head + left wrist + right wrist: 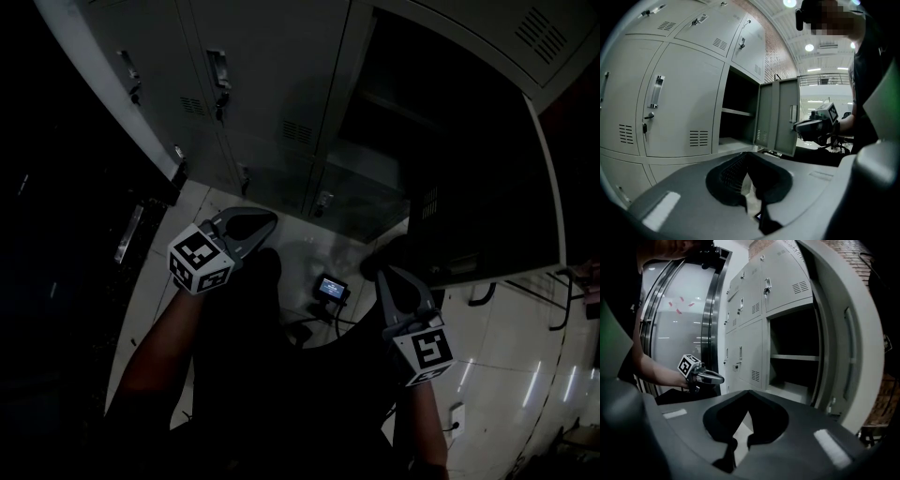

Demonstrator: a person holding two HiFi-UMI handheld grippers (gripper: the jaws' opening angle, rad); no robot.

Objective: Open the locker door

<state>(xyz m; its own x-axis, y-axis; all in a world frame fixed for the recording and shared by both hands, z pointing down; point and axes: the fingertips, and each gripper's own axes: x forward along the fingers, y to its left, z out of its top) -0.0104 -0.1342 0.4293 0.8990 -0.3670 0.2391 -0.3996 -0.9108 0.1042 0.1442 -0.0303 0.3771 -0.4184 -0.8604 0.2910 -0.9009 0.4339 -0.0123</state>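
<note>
"Where's the door?"

"The grey sheet-metal locker door point(478, 187) stands swung wide, clear of its dark compartment with the single shelf point(736, 112). It looks fully open to me."

"How would it handle?"

"Light and stiff, I'd say. It's thin steel that swings on its hinges at a gentle pull and may rattle or bounce. The slim vertical bar handle point(849, 341) on its face is the place to take hold, or else the free edge."

"And the grippers?"

"Neither touches it. The left gripper point(255, 223) and the right gripper point(388, 278) hang low over the white tiled floor point(506, 347), each with its jaws drawn together on nothing."

"Anything in the way?"

"A small black device with a lit screen point(330, 288) lies on the floor between the two grippers, near the foot of the lockers. The closed grey locker doors point(679, 112) to the left of the compartment are well apart from the open one."
</note>
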